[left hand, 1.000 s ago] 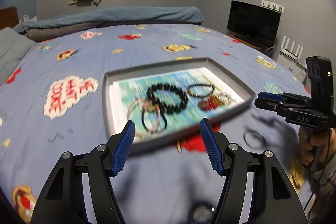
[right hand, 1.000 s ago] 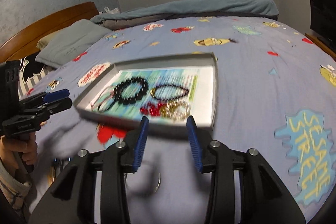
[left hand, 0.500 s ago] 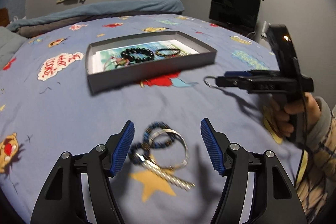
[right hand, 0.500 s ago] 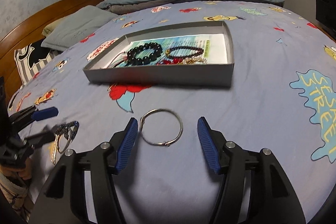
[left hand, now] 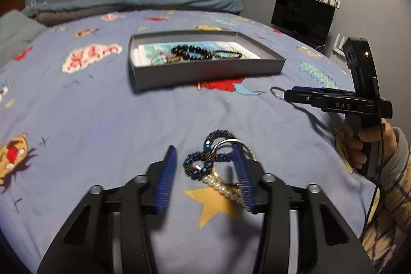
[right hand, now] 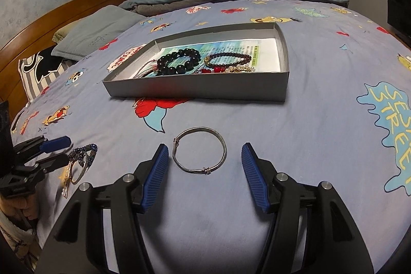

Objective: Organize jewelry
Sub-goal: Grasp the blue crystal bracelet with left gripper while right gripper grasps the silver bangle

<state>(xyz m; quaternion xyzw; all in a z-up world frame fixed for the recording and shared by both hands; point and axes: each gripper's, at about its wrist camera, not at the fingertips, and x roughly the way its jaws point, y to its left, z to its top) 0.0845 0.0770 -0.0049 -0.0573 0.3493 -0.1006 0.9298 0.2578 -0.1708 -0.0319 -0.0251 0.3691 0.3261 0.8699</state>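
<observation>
**Both claws descending onto loose jewelry on the bed**

The bed, covered with a cartoon-print sheet, is carrying all of the items. The grey tray is sitting near the middle of the bed and is already holding several beaded bracelets, among them a black bead bracelet.

Over the last second both views are shifting from a close look over the tray to the sheet in front of it, which indicates that both claws are pulling back from the tray and lowering toward the pieces not yet collected.

The right claw is standing open, its jaws straddling the silver bangle, which is lying flat on the sheet well short of the tray.

The left claw is also open, its jaws bracketing a tangled cluster: a blue beaded bracelet, a metal ring and a pearl strand.

Judged from this layout, the task is partly complete; two grasps are being set up, and the tangled cluster is likely to lift unevenly.
</observation>
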